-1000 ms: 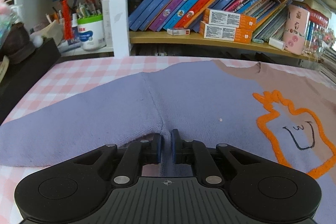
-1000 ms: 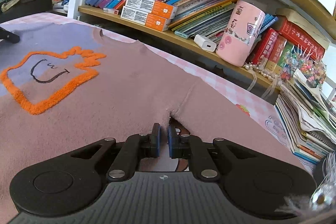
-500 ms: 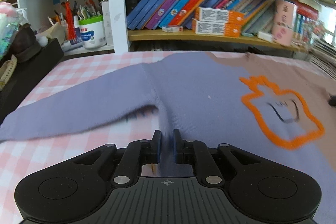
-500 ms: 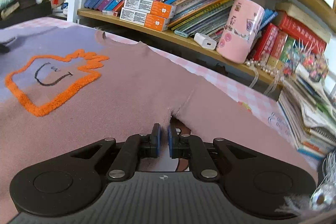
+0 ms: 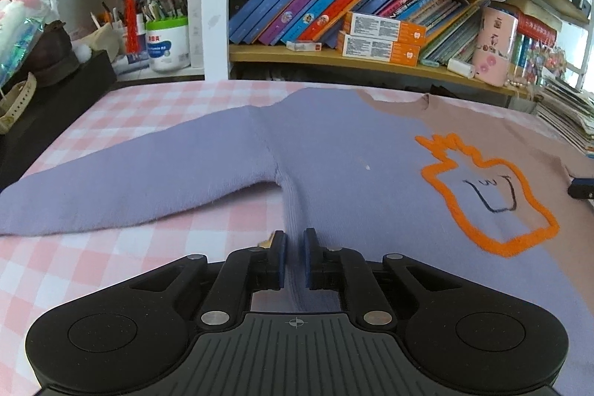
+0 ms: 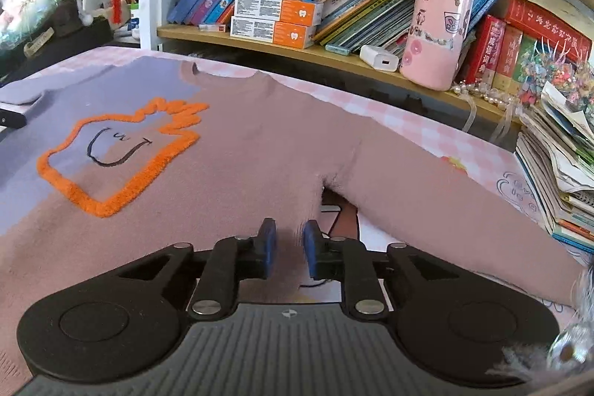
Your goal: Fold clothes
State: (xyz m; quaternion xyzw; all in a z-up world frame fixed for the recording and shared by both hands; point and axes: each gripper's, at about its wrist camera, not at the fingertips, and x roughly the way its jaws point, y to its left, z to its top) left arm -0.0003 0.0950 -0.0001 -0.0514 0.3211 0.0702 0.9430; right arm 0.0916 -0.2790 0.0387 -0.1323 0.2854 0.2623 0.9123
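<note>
A long bookshelf (image 5: 334, 56) crowded with books is being seen behind the counter (image 5: 111, 247), which is covered by a pink checked cloth. A sweater (image 5: 334, 154), lilac on one half and dusty pink on the other, with an orange-outlined figure (image 5: 482, 195) on its chest, is being spread flat across that counter, both sleeves lying out to the sides. A pink cup (image 6: 438, 32) is standing on the shelf. The left gripper (image 5: 295, 242) is being held at the lilac side seam below the armpit, a ridge of fabric being pinched between its nearly closed jaws. The right gripper (image 6: 289, 240) is being held at the pink side seam under the other armpit; its jaws are slightly parted, the sweater's edge lying between them.
</note>
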